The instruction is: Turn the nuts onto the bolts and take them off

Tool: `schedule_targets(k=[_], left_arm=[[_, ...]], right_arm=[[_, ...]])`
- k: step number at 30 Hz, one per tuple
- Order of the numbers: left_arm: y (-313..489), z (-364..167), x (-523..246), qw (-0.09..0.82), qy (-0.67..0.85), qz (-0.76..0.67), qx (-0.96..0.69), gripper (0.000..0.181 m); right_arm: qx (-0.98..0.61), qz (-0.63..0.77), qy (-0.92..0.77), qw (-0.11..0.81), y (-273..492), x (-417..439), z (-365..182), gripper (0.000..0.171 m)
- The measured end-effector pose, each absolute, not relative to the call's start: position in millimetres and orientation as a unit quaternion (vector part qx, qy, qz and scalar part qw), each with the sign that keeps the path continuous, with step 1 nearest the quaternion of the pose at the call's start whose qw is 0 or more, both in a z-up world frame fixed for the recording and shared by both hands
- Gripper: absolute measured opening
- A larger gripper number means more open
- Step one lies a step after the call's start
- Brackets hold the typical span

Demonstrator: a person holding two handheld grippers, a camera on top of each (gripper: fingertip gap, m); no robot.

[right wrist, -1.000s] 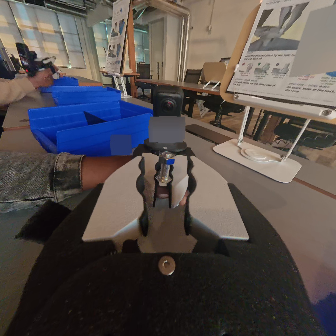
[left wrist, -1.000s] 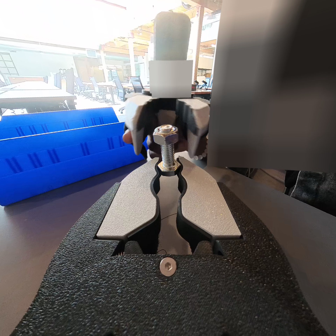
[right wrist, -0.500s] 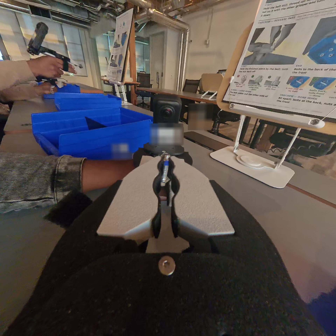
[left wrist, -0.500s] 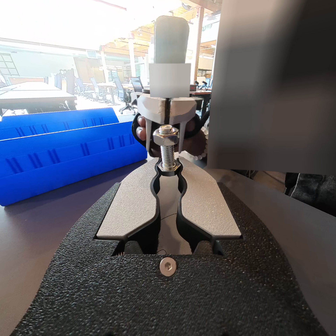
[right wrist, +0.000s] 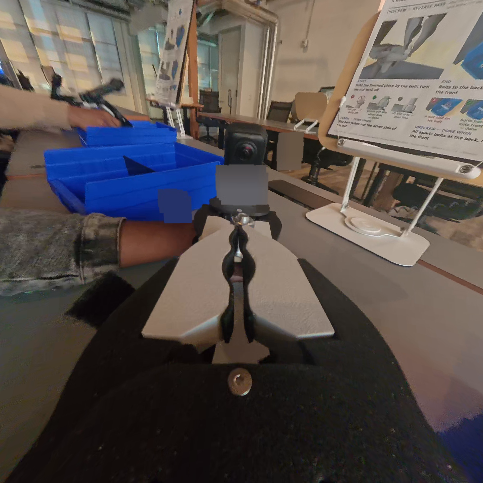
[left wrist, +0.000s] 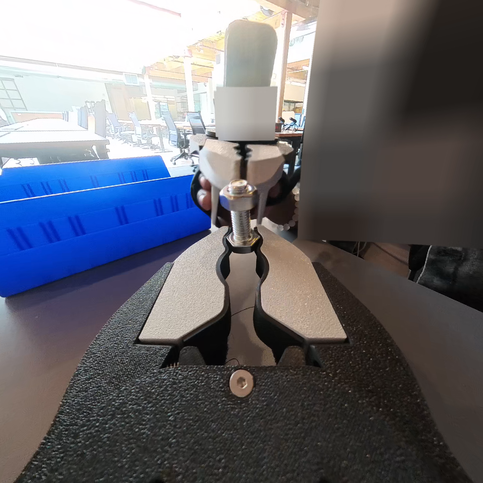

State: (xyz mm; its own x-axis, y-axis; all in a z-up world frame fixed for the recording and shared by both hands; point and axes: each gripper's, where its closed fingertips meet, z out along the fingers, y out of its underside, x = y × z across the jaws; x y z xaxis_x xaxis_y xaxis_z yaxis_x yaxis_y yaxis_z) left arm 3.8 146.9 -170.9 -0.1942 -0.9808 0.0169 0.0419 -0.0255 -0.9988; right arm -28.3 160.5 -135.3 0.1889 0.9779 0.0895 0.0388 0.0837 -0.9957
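A threaded steel bolt [left wrist: 241, 230] is clamped upright by its hex head in the left gripper [left wrist: 242, 241]; the silver hex nut [left wrist: 238, 197] near its tip is pinched by the right gripper [left wrist: 238, 206].

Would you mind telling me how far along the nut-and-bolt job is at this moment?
Done: the left gripper has the bolt clamped by its hex head, shank upright. In hand: the nut sits near the top of the thread, and the right gripper has its jaws shut on it. Left: the turning itself; whether the nut is going on or coming off cannot be told. The blue bin waits behind.
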Motion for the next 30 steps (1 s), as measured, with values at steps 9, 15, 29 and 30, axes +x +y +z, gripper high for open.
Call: schedule_targets(k=[9,15,29,30], left_arm=[[147,-171,4,0.453,0.531,-0.562,-0.443,0.015],[147,-171,4,0.454,0.531,-0.562,-0.443,0.015],[146,-171,4,0.454,0.532,-0.562,-0.442,0.015],[146,-171,4,0.454,0.531,-0.562,-0.442,0.015]], right_arm=[[-0.538,0.422,-0.472,0.556,164,-32,-136,0.035],[-0.537,0.417,-0.490,0.546,159,-37,-140,0.024],[-0.551,0.425,-0.482,0.532,162,-37,-143,0.046],[-0.551,0.423,-0.486,0.531,161,-38,-144,0.044]])
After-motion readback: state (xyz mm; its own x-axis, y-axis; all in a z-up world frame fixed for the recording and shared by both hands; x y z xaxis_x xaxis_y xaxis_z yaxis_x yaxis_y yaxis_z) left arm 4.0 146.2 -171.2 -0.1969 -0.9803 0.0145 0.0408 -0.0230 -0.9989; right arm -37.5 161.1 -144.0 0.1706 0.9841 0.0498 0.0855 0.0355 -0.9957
